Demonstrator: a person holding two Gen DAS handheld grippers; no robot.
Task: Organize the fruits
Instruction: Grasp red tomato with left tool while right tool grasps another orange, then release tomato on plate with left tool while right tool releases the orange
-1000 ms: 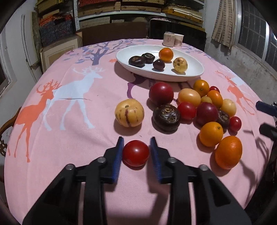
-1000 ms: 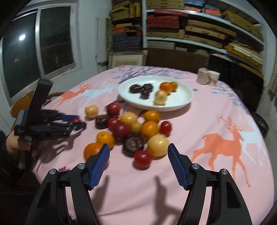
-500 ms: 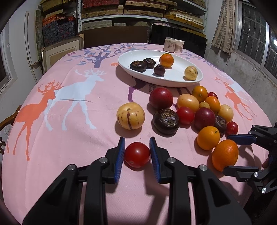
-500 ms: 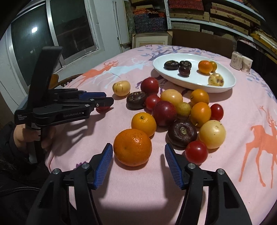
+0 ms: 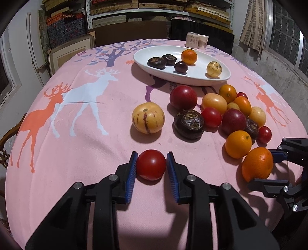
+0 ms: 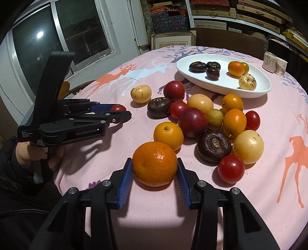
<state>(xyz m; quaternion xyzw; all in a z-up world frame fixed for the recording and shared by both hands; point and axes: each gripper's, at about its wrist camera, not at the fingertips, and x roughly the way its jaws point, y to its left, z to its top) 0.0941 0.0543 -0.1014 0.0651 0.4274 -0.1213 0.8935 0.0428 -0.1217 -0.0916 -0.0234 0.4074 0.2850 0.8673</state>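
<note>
Fruits lie loose on the pink deer-print surface (image 5: 77, 134), most of them bunched in a cluster just in front of a white oval dish (image 5: 196, 77) at the far side. The left tongs (image 5: 151, 167) are clenched on a red tomato (image 5: 151, 165), both blue pads pressed against its sides while it sits on the cloth, apart from the cluster. The right tongs (image 6: 155, 170) are closed around a large orange (image 6: 155, 163) at the near edge of the cluster, with each pad touching its skin; it too rests on the cloth.

Behind that orange, the right wrist view shows a smaller orange (image 6: 168, 135), a dark purple fruit with a stem scar (image 6: 214, 146), a pale yellow fruit (image 6: 248, 147) and a second red tomato (image 6: 231, 168), all close together. Farther back sit a dark red plum (image 6: 192, 122) and a yellow fruit with dark streaks (image 6: 141, 93), which stands a little to the left of the rest.

The dish holds three dark purple fruits (image 5: 156, 62), one orange (image 5: 189, 56) and one yellow speckled fruit (image 5: 214, 69). In the right wrist view, a further small orange-coloured fruit shows just behind the dish's orange.

Two small paper cups (image 5: 197, 40) stand near the far edge of the surface behind the dish. Shelves stacked with flat boxes (image 5: 154, 5) fill the back wall.
</note>
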